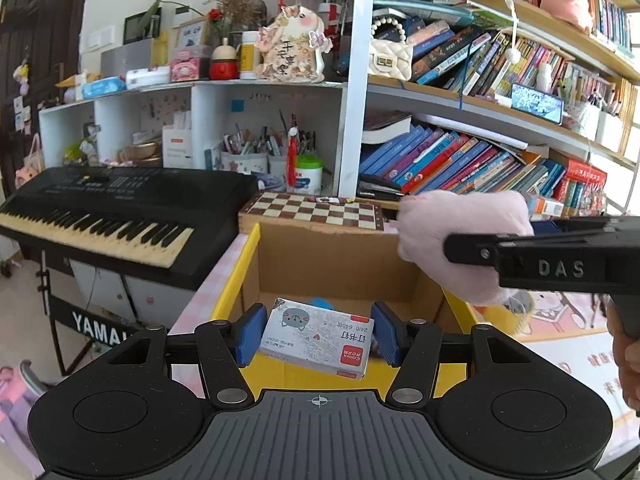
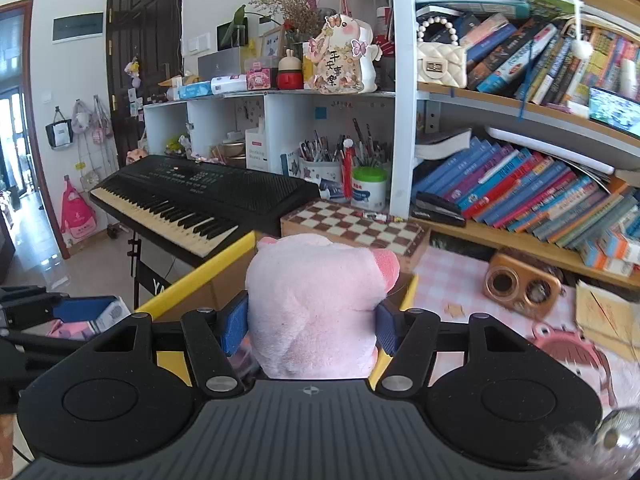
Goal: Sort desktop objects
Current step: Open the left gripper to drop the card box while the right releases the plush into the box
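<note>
left jaws grip staple box (image 1: 318, 338), right jaws grip plush pig (image 2: 316, 306)

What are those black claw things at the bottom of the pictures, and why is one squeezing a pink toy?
They are tools a person holds, one in each hand, each with a small camera looking along its two blue fingers. The left hand-held gripper holds a small box of staples over a cardboard box with yellow edges. The right hand-held gripper squeezes a pink plush toy over the same box. You can see that toy from the side in the left picture too. Nearby are a chessboard, a keyboard piano and a small brown radio.
</note>
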`<state>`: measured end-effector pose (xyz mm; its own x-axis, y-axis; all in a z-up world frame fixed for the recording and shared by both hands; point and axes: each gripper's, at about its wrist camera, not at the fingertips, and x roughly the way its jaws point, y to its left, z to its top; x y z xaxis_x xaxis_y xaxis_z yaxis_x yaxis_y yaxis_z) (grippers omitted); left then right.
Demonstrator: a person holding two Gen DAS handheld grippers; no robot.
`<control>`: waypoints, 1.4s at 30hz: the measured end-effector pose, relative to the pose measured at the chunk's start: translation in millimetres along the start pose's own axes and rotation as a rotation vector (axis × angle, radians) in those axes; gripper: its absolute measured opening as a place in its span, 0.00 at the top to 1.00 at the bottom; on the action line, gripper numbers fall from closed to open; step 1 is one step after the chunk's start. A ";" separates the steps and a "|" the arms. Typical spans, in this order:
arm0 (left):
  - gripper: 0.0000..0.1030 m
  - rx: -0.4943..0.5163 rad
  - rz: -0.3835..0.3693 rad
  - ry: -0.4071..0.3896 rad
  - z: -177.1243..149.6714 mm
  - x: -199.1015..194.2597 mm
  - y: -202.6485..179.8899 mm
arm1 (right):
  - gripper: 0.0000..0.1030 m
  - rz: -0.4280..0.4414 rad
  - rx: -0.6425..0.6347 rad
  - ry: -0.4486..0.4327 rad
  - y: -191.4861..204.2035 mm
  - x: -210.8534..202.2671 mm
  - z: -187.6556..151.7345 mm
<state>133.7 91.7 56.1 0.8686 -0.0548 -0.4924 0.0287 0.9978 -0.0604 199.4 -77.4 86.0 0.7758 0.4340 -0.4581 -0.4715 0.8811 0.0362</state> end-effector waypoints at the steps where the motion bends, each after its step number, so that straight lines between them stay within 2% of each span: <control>1: 0.45 0.004 0.000 0.003 3.7 7.2 -1.6 | 0.42 0.007 0.000 0.005 -3.5 7.4 4.7; 8: 0.45 0.048 -0.012 0.072 15.3 60.5 -16.2 | 0.42 0.073 0.035 0.062 -27.7 60.1 31.9; 12: 0.45 0.058 -0.025 0.120 14.0 85.0 -23.4 | 0.42 0.144 0.048 0.132 -31.1 89.1 38.8; 16: 0.45 0.072 -0.038 0.176 9.8 106.3 -29.2 | 0.42 0.195 0.051 0.225 -28.6 120.6 38.8; 26: 0.45 0.080 -0.046 0.276 -3.8 132.5 -37.3 | 0.42 0.247 0.067 0.397 -22.0 180.5 26.9; 36: 0.45 0.082 -0.058 0.332 -13.8 139.9 -42.9 | 0.41 0.230 0.078 0.503 -21.0 210.3 13.9; 42: 0.45 0.083 -0.076 0.360 -18.5 142.7 -46.3 | 0.40 0.195 0.086 0.527 -25.0 220.0 10.5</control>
<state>247.2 37.0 -27.4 0.6332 -0.1240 -0.7640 0.1394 0.9892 -0.0450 386.3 -1.9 -6.3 0.3528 0.4574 -0.8163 -0.5322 0.8156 0.2269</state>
